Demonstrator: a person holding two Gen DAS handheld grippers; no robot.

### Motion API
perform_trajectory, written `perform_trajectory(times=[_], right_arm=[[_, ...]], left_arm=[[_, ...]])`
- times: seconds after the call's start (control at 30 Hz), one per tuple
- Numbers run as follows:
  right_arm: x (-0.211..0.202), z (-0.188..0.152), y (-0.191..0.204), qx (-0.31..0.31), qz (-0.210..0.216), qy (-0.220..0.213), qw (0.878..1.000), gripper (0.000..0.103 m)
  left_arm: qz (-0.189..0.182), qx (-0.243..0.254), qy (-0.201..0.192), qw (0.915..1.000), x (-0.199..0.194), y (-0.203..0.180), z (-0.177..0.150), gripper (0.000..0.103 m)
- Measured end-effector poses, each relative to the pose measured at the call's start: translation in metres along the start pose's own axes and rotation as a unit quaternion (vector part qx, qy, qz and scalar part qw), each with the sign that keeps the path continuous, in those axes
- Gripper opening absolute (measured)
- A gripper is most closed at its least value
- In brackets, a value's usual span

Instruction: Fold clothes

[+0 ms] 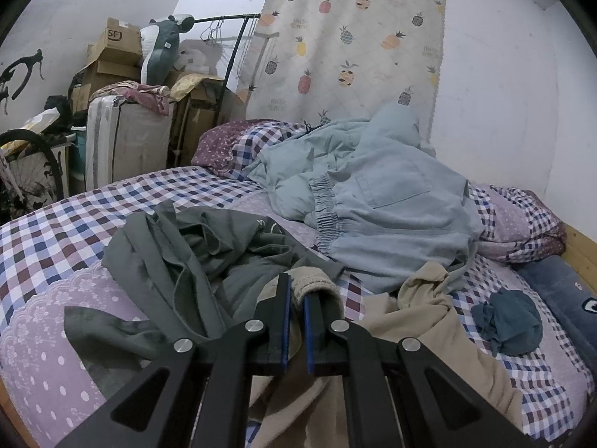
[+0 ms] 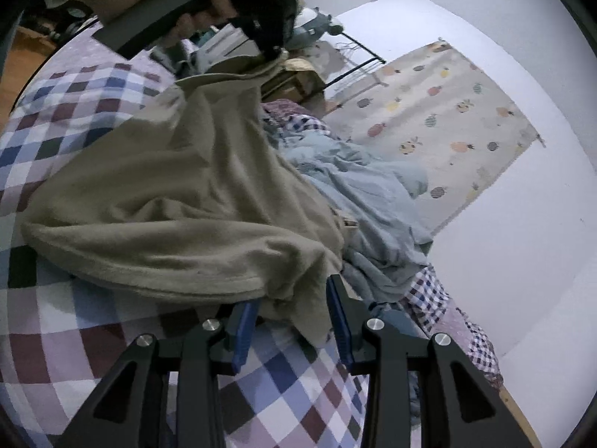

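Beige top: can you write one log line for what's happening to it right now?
left hand-held gripper: shut on beige top | right hand-held gripper: open at its lower edge | top lifted over checked bed

Garments on the bed (image 1: 56,231): four. One beige fleece garment (image 2: 179,194), one grey-green garment (image 1: 194,246), one light blue jacket (image 1: 391,201), one small dark teal item (image 1: 511,321) bunched up.

Tools: two. One left tool (image 1: 297,291), one right tool (image 2: 293,298).

Pineapple-print hanging cloths (image 1: 358,37): one.

Garment racks (image 1: 227,59): one.

Plush toys (image 1: 164,48): one.

Bicycle wheels (image 1: 33,171): one visible.

Cardboard boxes (image 1: 115,43): at least three; the stack partly hides the exact count.
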State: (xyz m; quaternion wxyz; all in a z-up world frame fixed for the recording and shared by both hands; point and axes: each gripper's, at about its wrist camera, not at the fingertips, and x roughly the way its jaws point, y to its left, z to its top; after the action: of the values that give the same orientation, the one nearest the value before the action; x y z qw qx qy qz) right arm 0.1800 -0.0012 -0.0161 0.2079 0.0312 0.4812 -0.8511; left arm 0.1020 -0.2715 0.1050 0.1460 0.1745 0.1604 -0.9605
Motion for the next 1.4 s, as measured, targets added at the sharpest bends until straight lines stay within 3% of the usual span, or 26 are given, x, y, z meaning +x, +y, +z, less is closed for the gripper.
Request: perform_trajectory(times=[0.1,0.33,0.63,1.0,1.4], right_arm=[[0.001,0.001,-0.001,0.004,-0.019,-0.002,1.000,0.038],[-0.002,0.004,-0.010,0.026,-0.012,0.001,1.000,0.038],[0.007,-0.001,0.013,-0.003,-0.008,0.014,1.000,0.038],[-0.003,0.001,-0.013,0.035,-0.077,-0.005,0.996,0.038],[-0.005,0.000,-0.011,0.014,-0.056,-0.011,0.998,0.034]], left_arm=[[0.001,-0.002,-0.001,1.0000,-0.001,0.001,0.000,0.005],[0.004,-0.005,-0.002,1.0000,-0.001,0.002,0.001,0.005],[0.001,0.000,-0.001,1.0000,0.000,-0.001,0.000,0.005],[0.001,-0.006,-0.003,1.0000,-0.001,0.000,0.001,0.005],[0.001,-0.002,-0.002,1.0000,-0.001,-0.003,0.001,0.005]])
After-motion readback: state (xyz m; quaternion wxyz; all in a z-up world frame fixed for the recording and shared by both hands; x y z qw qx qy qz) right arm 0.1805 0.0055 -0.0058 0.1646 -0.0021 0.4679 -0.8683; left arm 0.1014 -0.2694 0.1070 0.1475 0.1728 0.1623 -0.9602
